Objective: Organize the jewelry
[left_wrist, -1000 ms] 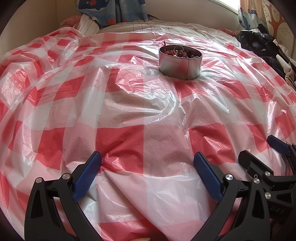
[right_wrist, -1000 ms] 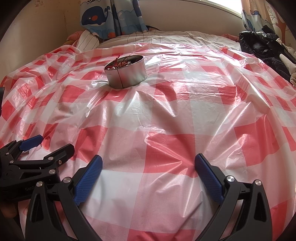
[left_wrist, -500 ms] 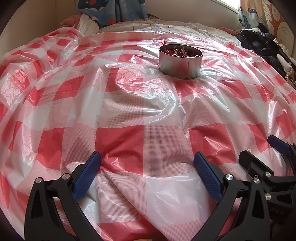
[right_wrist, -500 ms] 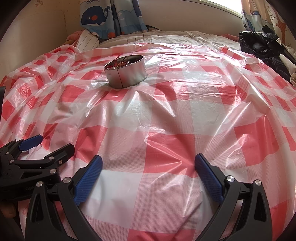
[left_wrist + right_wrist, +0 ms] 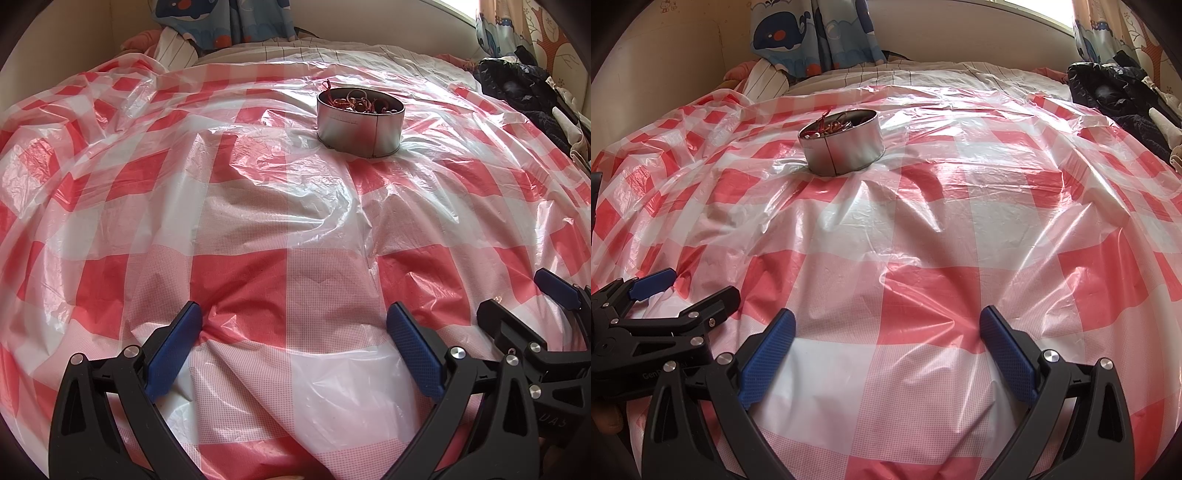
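Nearest the cameras: both grippers sit low over the sheet, side by side.
Left gripper: jaws spread wide, nothing between the blue pads; the left pad tip seems to press a crease into the plastic.
Right gripper: jaws likewise spread wide and empty, hovering at the near edge of the sheet; in the left wrist view it shows at the lower right.
Plastic sheet: red and white check, wrinkled and glossy, draped over a bed.
Tin: round metal, upright on the sheet well beyond both grippers, pressing a dent into the plastic.
Jewelry: a tangle of rings and reddish cords inside the tin, one red cord sticking up over the rim.
Far side: striped bedding, a whale-print curtain, and a dark bundle of clothes at the right.
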Demonstrator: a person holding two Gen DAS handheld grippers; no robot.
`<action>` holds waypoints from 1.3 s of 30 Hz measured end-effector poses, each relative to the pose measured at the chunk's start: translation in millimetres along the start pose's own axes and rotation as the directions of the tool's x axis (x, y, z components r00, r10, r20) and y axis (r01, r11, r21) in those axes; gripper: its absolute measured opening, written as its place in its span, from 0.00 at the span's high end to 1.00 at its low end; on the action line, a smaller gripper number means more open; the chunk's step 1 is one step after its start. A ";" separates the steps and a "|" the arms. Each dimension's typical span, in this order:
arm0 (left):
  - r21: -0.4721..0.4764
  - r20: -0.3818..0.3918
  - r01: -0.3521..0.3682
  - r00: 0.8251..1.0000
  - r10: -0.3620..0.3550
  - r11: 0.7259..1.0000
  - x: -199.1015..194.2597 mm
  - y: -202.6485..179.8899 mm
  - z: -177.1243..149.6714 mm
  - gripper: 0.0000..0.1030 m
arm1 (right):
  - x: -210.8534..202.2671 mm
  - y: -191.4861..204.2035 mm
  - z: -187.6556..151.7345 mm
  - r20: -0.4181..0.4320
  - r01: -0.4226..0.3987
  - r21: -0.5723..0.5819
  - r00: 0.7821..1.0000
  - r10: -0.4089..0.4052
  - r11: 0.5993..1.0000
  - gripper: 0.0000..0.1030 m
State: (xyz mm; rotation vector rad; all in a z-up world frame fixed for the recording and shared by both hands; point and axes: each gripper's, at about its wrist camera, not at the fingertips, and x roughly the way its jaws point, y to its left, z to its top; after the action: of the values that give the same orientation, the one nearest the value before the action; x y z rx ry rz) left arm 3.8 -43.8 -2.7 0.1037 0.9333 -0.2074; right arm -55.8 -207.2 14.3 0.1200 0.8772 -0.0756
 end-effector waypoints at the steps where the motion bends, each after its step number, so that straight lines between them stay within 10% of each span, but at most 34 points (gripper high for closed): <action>1: 0.000 0.000 0.000 1.000 0.000 1.000 0.0 -0.1 0.2 0.07 | 0.1 -0.1 0.2 0.000 0.000 0.000 1.000 0.000 1.000 0.07; 39: -0.001 -0.006 0.001 1.000 -0.001 1.000 2.6 0.7 -1.2 0.07 | 0.8 -1.0 0.1 -0.004 0.003 -0.001 1.000 -0.003 1.000 0.07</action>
State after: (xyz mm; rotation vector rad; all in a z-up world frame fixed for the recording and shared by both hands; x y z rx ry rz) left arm 4.5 -43.3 -5.5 0.1024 0.9392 -0.2078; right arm -55.4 -208.2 13.7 0.1182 0.8813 -0.0776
